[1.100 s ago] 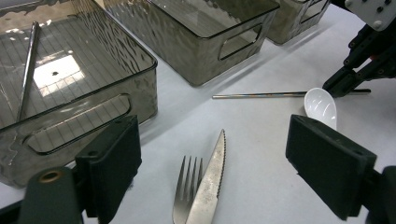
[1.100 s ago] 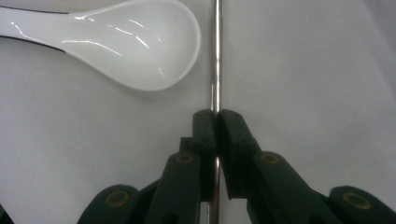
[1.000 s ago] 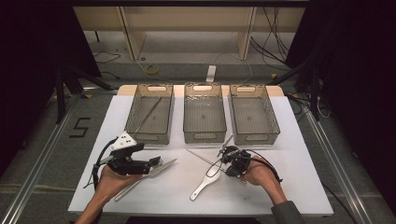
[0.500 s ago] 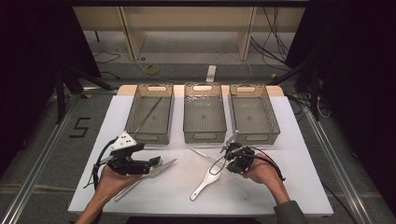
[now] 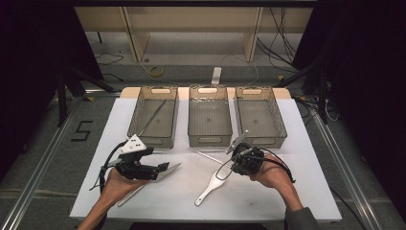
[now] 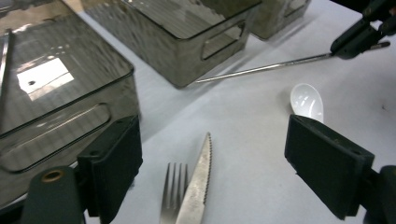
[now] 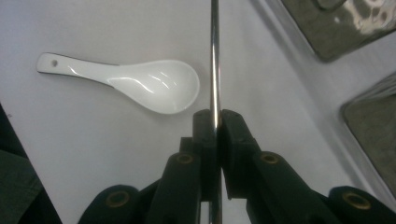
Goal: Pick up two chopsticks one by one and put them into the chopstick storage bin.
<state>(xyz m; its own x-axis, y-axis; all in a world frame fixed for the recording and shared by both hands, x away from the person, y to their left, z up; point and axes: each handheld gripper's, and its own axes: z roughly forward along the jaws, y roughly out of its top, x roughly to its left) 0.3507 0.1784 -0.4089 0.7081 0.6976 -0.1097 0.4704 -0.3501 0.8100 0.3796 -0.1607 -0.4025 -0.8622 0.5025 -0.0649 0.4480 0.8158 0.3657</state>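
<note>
In the high view, the right gripper (image 5: 238,160) sits near the front of the white table (image 5: 306,191), its jaws clamped on a thin metal chopstick (image 5: 207,155) that runs from the jaws toward the table's middle, just in front of the centre bin (image 5: 209,117). A white ceramic spoon (image 5: 210,186) lies on the table just beside and below that gripper. The left gripper (image 5: 163,167) rests at the left, jaws apart, over a knife (image 5: 171,169).

In the left gripper view, its two black jaws stand wide apart with a fork (image 6: 173,193) and the serrated knife (image 6: 198,183) lying between them, touched by neither jaw. Farther off, the chopstick (image 6: 261,69) slants above the table, its far end in the right gripper (image 6: 348,44).

In the right gripper view, the jaws are pressed together on the chopstick (image 7: 215,60), which runs straight up from them; the spoon (image 7: 140,83) lies just left of it.
</note>
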